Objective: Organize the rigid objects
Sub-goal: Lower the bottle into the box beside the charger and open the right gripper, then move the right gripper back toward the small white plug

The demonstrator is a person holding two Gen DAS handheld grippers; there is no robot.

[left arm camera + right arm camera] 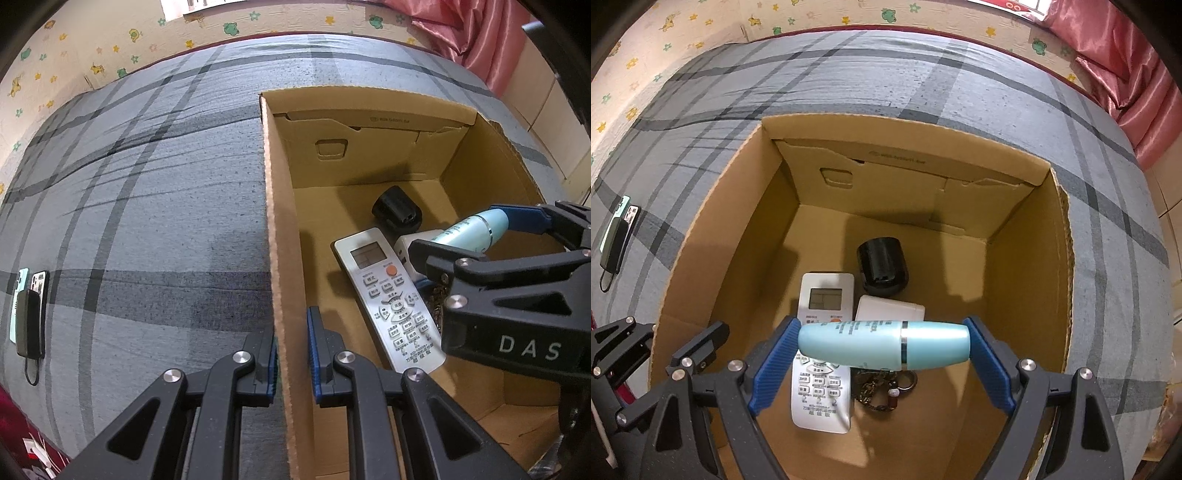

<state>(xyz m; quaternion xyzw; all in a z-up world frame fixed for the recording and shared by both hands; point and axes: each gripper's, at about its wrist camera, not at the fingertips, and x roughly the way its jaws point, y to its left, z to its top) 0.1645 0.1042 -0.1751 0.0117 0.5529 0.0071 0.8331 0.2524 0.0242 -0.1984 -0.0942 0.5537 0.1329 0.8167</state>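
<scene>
An open cardboard box [271, 221] [1027, 280] stands on a bed. My left gripper [291, 362] is shut on the box's left wall, one finger outside and one inside. My right gripper [882, 334] [465, 230] hangs over the box, shut on a light-blue bottle [871, 345] [476, 225] held end to end between its blue pads. On the box floor lie a white remote control [391, 299] [822, 302], a black round object [397, 208] [882, 267], a white block [890, 308] and a key chain [882, 387], partly hidden under the bottle.
A grey plaid bed cover [147, 184] spreads around the box. Two phones and a dark power bank with a cable [29, 314] [617, 236] lie at the bed's far left. A pink curtain [472, 33] hangs at the back right, by a wall with stickers.
</scene>
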